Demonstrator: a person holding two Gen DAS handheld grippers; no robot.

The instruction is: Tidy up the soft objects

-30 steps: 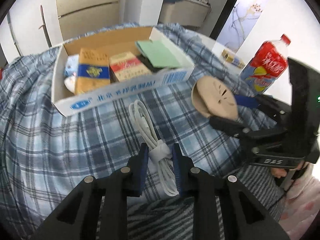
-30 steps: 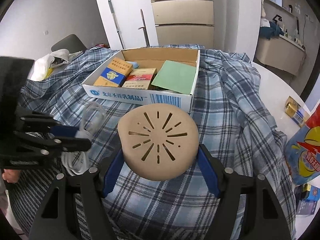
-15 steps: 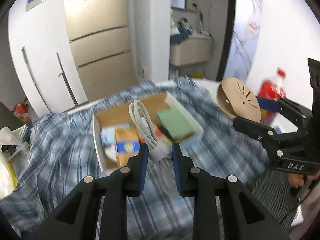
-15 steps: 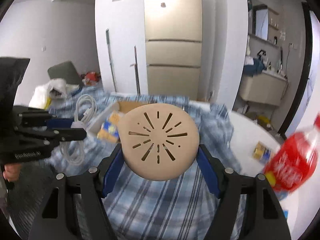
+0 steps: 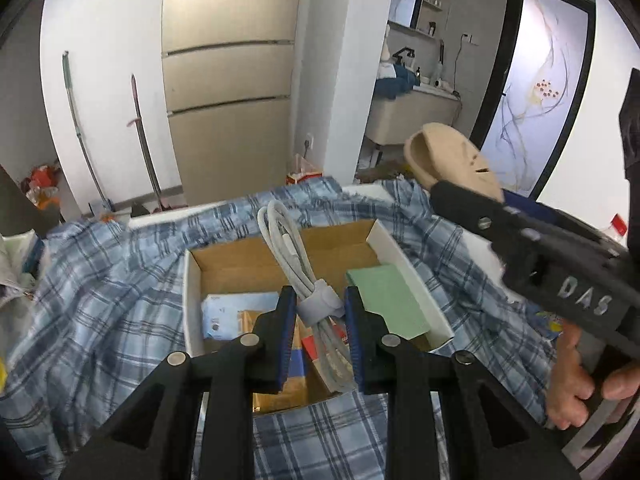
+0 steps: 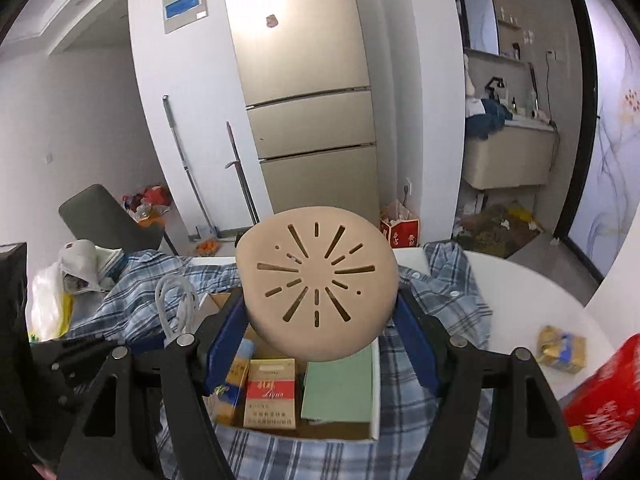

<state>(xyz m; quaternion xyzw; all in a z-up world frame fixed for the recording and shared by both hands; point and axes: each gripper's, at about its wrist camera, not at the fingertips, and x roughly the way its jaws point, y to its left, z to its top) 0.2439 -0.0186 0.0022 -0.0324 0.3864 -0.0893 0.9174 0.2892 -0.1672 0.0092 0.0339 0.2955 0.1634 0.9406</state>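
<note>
Bright daylight, glare on fridge (image 6: 304, 60) (upper door), heavy fisheye edge curvature.

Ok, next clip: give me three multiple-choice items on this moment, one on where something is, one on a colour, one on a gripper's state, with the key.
1. Where is the green pad?
A. Inside the cardboard box, right side
B. On the plaid cloth beside the box
C. Clamped in the left gripper

2. What colour is the slotted round cover in the right gripper?
A. Red
B. Beige
C. Green

3. How is the left gripper?
A. Open and empty
B. Shut on the white coiled cable
C. Shut on a cigarette pack

Key:
1 A: the green pad lies in the cardboard box against its right wall.
2 B: the slotted round cover between the right gripper pads is beige.
3 B: the left gripper pinches the white coiled cable at its wrap, held above the box.
</note>
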